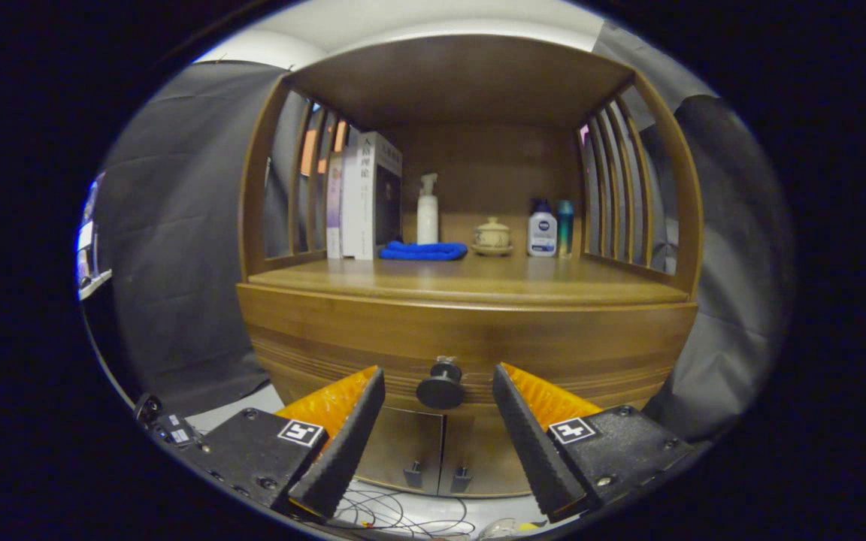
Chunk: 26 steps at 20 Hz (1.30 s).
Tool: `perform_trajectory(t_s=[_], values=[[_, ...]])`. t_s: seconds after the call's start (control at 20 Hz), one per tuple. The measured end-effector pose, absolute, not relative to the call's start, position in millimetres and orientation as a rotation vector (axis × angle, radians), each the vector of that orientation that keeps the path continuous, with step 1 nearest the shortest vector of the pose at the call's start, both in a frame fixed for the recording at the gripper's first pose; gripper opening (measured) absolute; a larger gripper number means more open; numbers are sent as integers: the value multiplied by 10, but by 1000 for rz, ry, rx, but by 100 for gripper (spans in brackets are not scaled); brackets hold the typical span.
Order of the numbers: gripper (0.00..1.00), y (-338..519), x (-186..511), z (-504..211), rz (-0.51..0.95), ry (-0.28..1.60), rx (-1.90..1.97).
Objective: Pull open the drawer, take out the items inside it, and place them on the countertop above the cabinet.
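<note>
A wooden cabinet stands ahead with its drawer front closed. A round dark knob sticks out at the drawer's middle. My gripper is open, its two fingers spread to either side of the knob, which sits between the fingertips without touching them. The countertop above the drawer is bare wood at its front. What lies inside the drawer is hidden.
At the back of the countertop stand books, a white pump bottle, a folded blue cloth, a small lidded pot and two bottles. Slatted side panels flank the shelf. Two lower doors sit under the drawer; cables lie on the floor.
</note>
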<state>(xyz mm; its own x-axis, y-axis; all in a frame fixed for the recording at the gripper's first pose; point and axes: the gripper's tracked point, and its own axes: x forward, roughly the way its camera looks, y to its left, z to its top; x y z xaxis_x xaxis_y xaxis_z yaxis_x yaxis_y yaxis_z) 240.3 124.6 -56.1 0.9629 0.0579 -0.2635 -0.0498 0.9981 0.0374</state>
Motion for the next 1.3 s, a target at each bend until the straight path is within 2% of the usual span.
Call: perform_trajectory(t_s=[0.2, 0.6, 0.75, 1.3], values=[[89, 1202, 2629, -755, 12, 329, 42], [68, 1263, 2770, -914, 17, 367, 38], [47, 1264, 2761, -912, -32, 362, 22], [33, 1256, 2659, -921, -17, 345, 15]])
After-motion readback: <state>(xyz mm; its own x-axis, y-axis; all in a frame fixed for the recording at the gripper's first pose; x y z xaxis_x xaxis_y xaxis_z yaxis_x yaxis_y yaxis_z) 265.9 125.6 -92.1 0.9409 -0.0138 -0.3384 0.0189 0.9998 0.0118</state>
